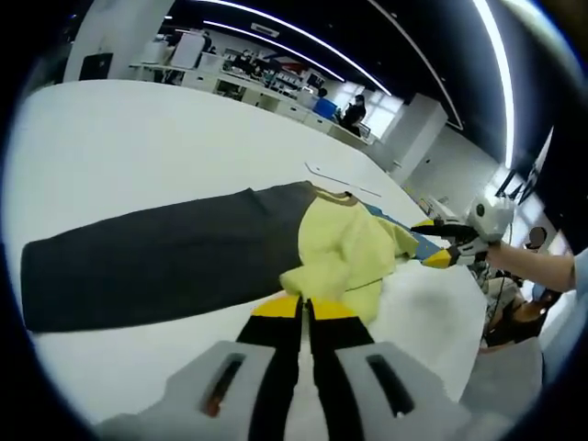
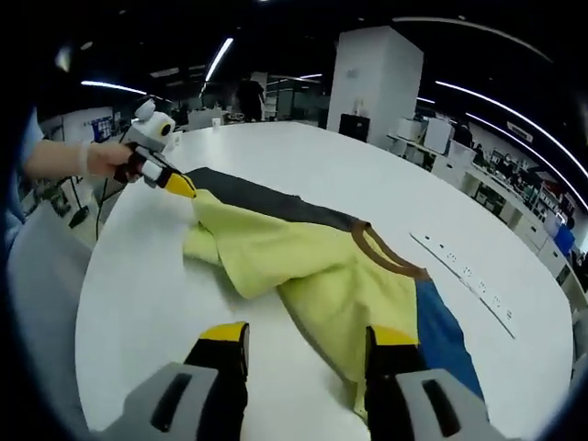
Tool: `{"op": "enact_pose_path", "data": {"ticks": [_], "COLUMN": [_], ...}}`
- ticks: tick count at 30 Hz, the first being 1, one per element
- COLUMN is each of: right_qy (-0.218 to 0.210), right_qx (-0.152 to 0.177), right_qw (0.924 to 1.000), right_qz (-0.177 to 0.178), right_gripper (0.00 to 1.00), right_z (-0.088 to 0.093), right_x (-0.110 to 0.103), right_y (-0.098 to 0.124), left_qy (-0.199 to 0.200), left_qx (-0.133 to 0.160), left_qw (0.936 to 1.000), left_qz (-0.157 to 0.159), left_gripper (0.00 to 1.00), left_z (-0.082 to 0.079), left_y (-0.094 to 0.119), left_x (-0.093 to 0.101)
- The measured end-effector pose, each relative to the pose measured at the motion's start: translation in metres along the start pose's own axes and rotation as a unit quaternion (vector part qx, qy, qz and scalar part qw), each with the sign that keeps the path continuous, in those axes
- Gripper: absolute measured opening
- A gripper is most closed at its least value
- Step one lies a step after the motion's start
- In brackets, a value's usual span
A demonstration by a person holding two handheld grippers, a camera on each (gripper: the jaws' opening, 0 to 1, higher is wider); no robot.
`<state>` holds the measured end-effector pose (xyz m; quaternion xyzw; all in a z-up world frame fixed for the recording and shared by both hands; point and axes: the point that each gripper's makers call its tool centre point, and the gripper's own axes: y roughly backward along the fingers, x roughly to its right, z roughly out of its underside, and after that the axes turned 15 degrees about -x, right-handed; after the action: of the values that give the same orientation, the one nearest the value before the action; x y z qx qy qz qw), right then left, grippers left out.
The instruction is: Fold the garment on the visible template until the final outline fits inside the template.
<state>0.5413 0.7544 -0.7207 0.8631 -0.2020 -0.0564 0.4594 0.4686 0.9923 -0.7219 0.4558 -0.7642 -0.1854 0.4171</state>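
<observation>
Dark template [image 1: 138,262] partly covered by the yellow garment [image 1: 344,253], blue part [image 2: 446,344] hidden behind a jaw, distant desks blurred

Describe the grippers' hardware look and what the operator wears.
Both grippers have black jaws with yellow tips on light grey bodies with dark slots. The left gripper shows a small red mark in one slot. The right gripper looks the same. The person's sleeve is light blue.

Left yellow-tipped black two-jaw gripper [image 1: 305,309]: jaws closed together. Right yellow-tipped black two-jaw gripper [image 2: 309,342]: jaws spread apart, level.
</observation>
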Motion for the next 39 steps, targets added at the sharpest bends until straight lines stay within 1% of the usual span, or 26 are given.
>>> {"op": "enact_pose_path", "data": {"ticks": [3,6,9,13,15,16,17,19,21,27,31,33,36,37,39], "right_qy": [-0.011,-0.015,-0.023,-0.047,-0.072,-0.076,-0.086,-0.088,-0.089,-0.103,-0.108,-0.11,-0.121,-0.125,-0.13], "right_qx": [0.002,-0.002,-0.005,-0.015,-0.018,-0.018,-0.019,-0.024,-0.024,-0.01,-0.001,-0.002,0.002,0.001,0.004], "right_qw": [0.9999,0.9998,0.9996,0.9988,0.9972,0.9969,0.9961,0.9957,0.9953,0.9939,0.9934,0.9924,0.9908,0.9897,0.9888], "right_qz": [-0.005,-0.013,-0.015,-0.008,-0.005,-0.002,0.008,0.014,0.028,0.039,0.039,0.054,0.061,0.07,0.074], "right_gripper": [0.45,0.4,0.39,0.37,0.36,0.35,0.34,0.34,0.34,0.28,0.18,0.12,0.02,0.0,0.0], "right_z": [0.007,0.014,0.02,0.032,0.037,0.038,0.04,0.042,0.042,0.036,0.032,0.032,0.032,0.033,0.032], "right_x": [-0.004,-0.011,-0.013,-0.006,-0.001,0.002,0.007,0.01,0.016,0.022,0.022,0.027,0.032,0.035,0.037], "right_y": [0.002,0.002,-0.001,-0.008,-0.011,-0.012,-0.014,-0.017,-0.018,-0.018,-0.018,-0.017,-0.018,-0.017,-0.017], "left_qy": [0.001,0.001,0.001,0.002,0.003,0.003,0.003,0.003,0.004,0.005,0.005,0.005,0.005,0.006,0.005], "left_qx": [0.0,-0.001,-0.001,-0.001,0.0,-0.001,-0.001,-0.001,-0.001,-0.002,-0.002,-0.002,-0.002,-0.002,-0.002], "left_qw": [1.0,1.0,1.0,1.0,1.0,1.0,1.0,1.0,1.0,1.0,1.0,1.0,1.0,1.0,1.0], "left_qz": [0.0,0.0,0.0,0.001,0.001,0.0,0.0,0.0,0.0,-0.001,-0.001,-0.001,-0.002,-0.002,-0.002], "left_gripper": [0.0,0.0,0.0,0.0,0.0,0.0,0.0,0.0,0.0,0.0,0.0,0.0,0.0,0.0,0.0], "left_z": [0.0,0.001,0.001,0.001,0.0,0.0,0.0,0.0,-0.001,0.0,0.0,0.0,0.001,0.001,0.001], "left_y": [0.0,-0.001,-0.001,0.0,0.0,0.0,0.0,-0.001,-0.001,-0.001,-0.002,-0.001,-0.001,-0.001,-0.001], "left_x": [0.0,-0.001,-0.001,-0.001,-0.002,-0.002,-0.003,-0.003,-0.003,-0.005,-0.004,-0.004,-0.004,-0.004,-0.004]}}
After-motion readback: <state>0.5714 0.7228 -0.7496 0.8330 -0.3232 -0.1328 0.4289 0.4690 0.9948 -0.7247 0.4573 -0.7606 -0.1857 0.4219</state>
